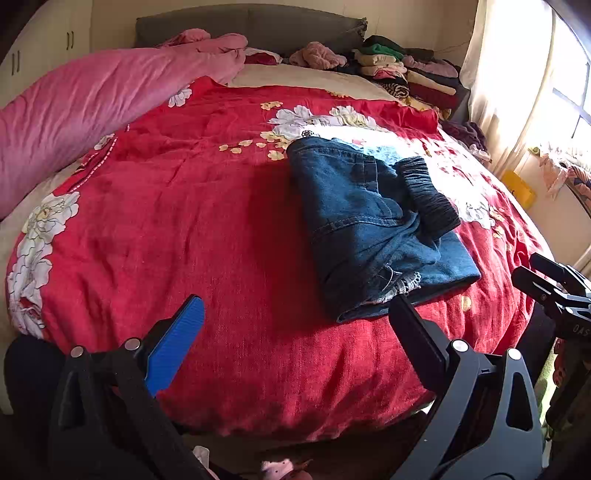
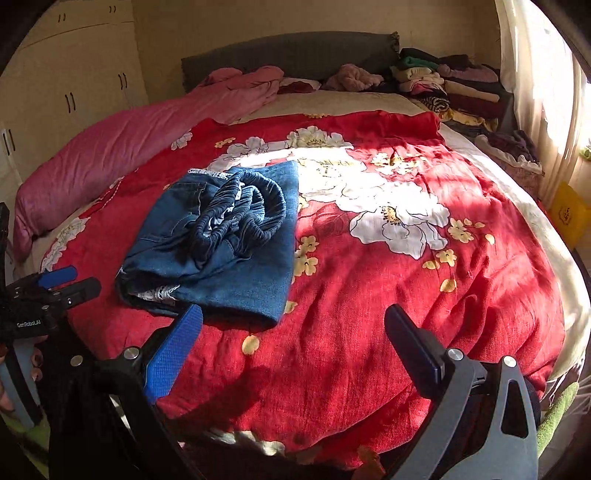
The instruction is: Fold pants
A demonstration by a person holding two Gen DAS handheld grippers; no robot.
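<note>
A wide bed (image 1: 110,387) fills both views, spread with a red bedspread (image 1: 207,229) printed with white and yellow flowers, part of it lit by sun from the window side. Along the bed's left edge lies a long pink quilt (image 1: 74,110), rumpled and bunched toward the grey headboard (image 1: 251,26). At the head of the bed on the window side stands a stack of folded clothes (image 1: 413,77) in mixed colours, with a fuzzy pink garment (image 1: 317,55) just beside it. The pants (image 1: 369,229), blue denim with a dark elastic waistband (image 1: 424,192), lie folded into a compact bundle on the bedspread, near the foot of the bed; the waistband sits gathered on top and a strip of white lace trim (image 1: 408,282) peeks from the near edge. In the left wrist view the bundle is right of centre, its near edge just beyond the right finger; in the right wrist view it is left of centre, just beyond the blue finger. The left gripper (image 1: 297,308) hovers above the bedspread with its fingers spread wide, gripping nothing. The right gripper (image 2: 293,319) is likewise spread wide and empty, apart from the pants. A yellow box (image 2: 569,218) stands by the wall beyond the bed.
</note>
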